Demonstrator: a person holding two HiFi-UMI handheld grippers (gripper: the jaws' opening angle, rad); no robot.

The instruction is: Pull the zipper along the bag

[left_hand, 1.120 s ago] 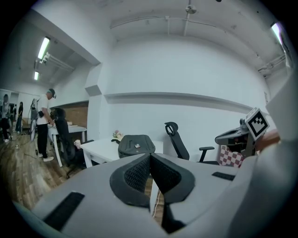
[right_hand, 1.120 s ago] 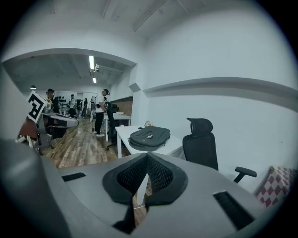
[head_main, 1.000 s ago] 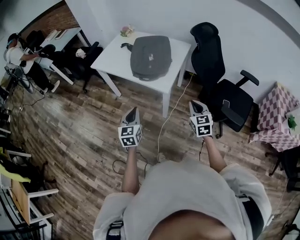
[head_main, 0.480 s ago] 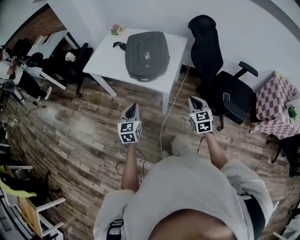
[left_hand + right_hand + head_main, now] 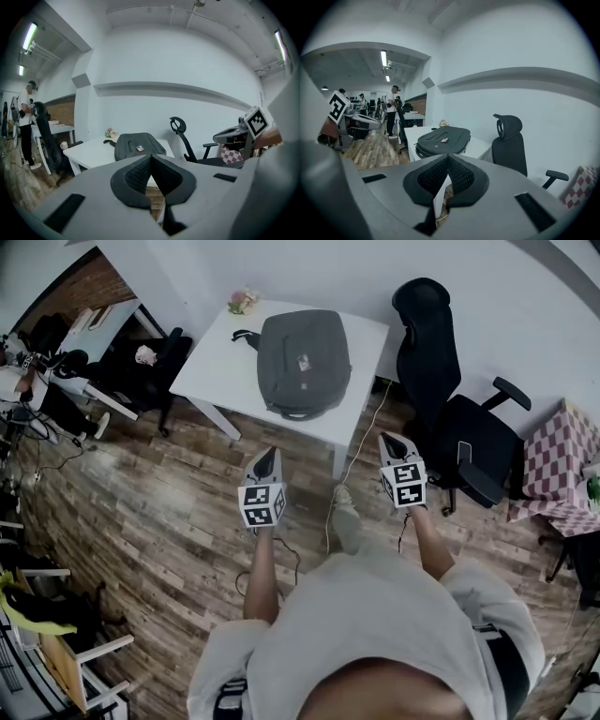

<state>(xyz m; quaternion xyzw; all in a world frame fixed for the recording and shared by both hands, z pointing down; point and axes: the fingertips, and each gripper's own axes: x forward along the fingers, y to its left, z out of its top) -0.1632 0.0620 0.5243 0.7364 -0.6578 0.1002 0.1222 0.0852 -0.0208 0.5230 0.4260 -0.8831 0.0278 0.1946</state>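
— Ahead of you on the head view, what stands in the way?
— Wooden floor (image 5: 150, 512) lies between me and the white tabletop (image 5: 220, 371), with one cable (image 5: 361, 442) trailing across it. One grey bag (image 5: 303, 362) lies flat on that tabletop, and one small bunch of flowers (image 5: 243, 302) sits at the far corner. One black office chair (image 5: 459, 427) stands just beside the tabletop on the right, with one checked cloth (image 5: 553, 460) beyond it. One dark chair (image 5: 150, 357) stands on the left. My left claw (image 5: 266, 461) and right claw (image 5: 392, 446) hang side by side over the floor, well apart from the bag.
— Left gripper view?
— My left claw is clenched, jaws meeting, nothing between them. Past the tips I see the bag on the tabletop, the office chair to its right and one person (image 5: 26, 122) standing far left.
— Right gripper view?
— My right claw is clenched too, and empty. The bag lies beyond its tips with the office chair right of it. At least two people (image 5: 391, 112) stand far back on the left.
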